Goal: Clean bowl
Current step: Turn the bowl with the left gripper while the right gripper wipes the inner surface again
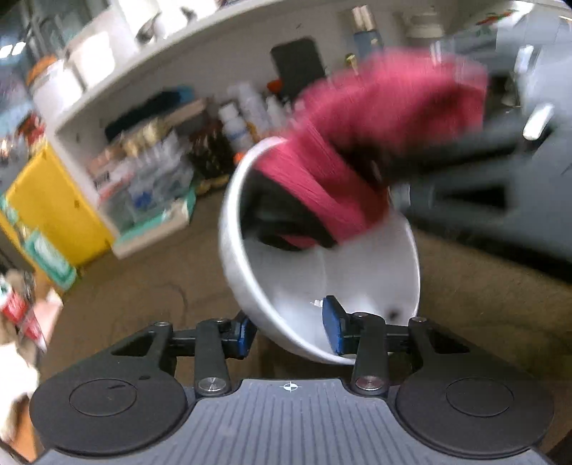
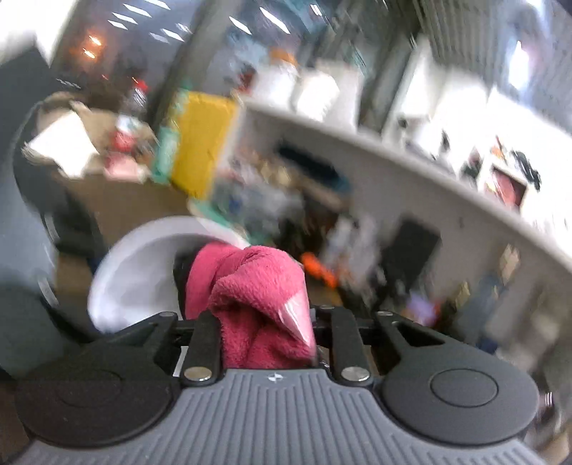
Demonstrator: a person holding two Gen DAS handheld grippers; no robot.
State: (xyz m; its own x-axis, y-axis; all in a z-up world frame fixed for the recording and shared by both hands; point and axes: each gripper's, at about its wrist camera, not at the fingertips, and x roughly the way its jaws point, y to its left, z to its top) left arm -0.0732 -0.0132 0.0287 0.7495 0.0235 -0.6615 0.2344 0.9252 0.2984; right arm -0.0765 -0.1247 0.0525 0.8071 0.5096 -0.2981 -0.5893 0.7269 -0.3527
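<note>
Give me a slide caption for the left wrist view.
Left gripper pinches the white bowl by its rim while the right gripper's red cloth wipes inside.

A cluttered lab or office storeroom, not a home kitchen. A long white shelving unit (image 1: pixel 150 89) holds rows of white plastic bottles (image 1: pixel 246 107), packaged supplies and boxes. A yellow panel (image 1: pixel 53 200) stands beside it, on brown carpet (image 1: pixel 143 293). Rows of ceiling lights (image 2: pixel 143 18) show overhead, blurred.

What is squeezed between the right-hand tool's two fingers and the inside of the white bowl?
A red cloth. The right wrist view shows the right gripper clamping it; the left wrist view shows it pressed into the bowl, which the left gripper holds by its rim.
</note>
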